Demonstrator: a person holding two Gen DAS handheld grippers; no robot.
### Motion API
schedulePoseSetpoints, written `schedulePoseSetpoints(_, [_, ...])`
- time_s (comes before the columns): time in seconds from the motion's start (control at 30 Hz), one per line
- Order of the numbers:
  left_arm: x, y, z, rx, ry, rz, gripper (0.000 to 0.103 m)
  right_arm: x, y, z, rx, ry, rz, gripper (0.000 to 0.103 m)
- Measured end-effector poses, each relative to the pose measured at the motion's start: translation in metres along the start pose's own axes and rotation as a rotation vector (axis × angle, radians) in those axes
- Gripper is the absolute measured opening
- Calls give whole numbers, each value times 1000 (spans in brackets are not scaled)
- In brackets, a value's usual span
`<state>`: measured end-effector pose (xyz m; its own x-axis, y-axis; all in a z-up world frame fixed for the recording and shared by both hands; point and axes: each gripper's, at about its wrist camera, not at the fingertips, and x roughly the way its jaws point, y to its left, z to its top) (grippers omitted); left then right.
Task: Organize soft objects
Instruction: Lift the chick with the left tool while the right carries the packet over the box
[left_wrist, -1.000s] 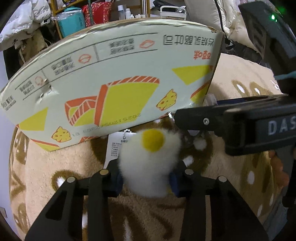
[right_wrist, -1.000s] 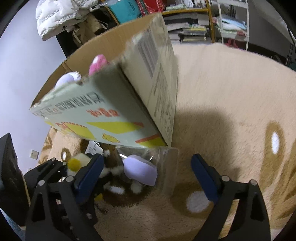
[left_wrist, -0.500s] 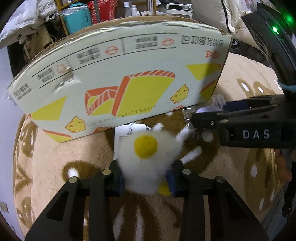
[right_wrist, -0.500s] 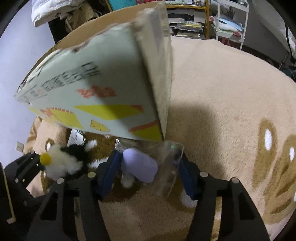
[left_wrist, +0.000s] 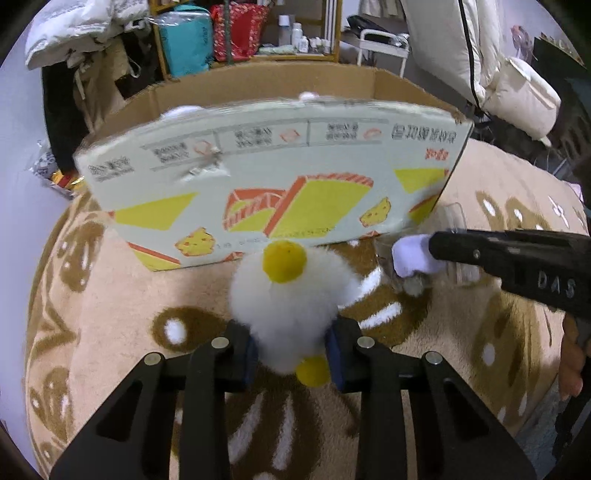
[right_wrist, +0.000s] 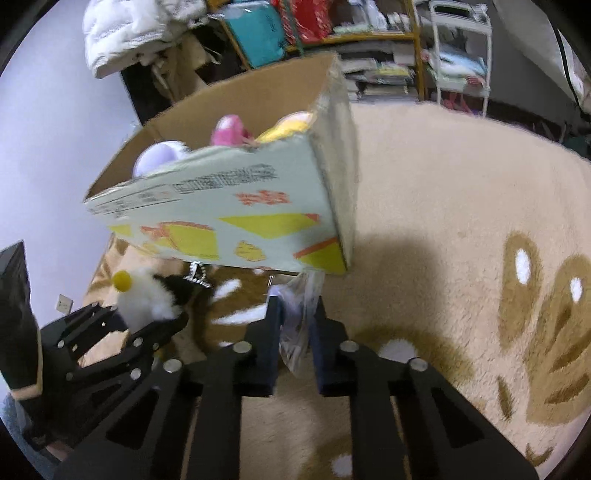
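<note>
My left gripper (left_wrist: 291, 349) is shut on a white fluffy plush with a yellow beak (left_wrist: 288, 291), held above the rug in front of the cardboard box (left_wrist: 273, 177). It also shows in the right wrist view (right_wrist: 144, 299). My right gripper (right_wrist: 295, 325) is shut on a purple soft toy in a clear plastic bag (right_wrist: 299, 314), near the box's front right corner. In the left wrist view the bagged toy (left_wrist: 410, 254) sits at the tip of the right gripper. The open box (right_wrist: 236, 206) holds pink, yellow and lilac plush toys.
A beige and brown patterned rug (right_wrist: 461, 221) covers the floor. Shelves with bags and books (right_wrist: 369, 55) and a white jacket (left_wrist: 461, 48) stand behind the box. A wall (right_wrist: 44, 155) is at the left.
My right gripper has closed on the bagged purple toy. Both grippers have risen and pulled back from the box, so its open top and the toys inside now show.
</note>
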<state>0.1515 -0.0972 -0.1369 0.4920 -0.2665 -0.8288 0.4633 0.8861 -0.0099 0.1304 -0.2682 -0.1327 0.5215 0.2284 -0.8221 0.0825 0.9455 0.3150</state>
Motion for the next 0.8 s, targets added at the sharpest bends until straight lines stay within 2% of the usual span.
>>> schedulePoseSetpoints(0.17, [-17, 13, -5, -49, -24, 48, 25, -14, 17, -3, -66, -34, -21, 9])
schedulePoseSetpoints(0.47, [-43, 21, -7, -93, -88, 40, 24, -56, 28, -7, -86, -146, -51, 8])
schedulePoseSetpoints(0.8, [-101, 18, 2, -100, -290, 49, 24, -119, 43, -3, -113, -338, -16, 8])
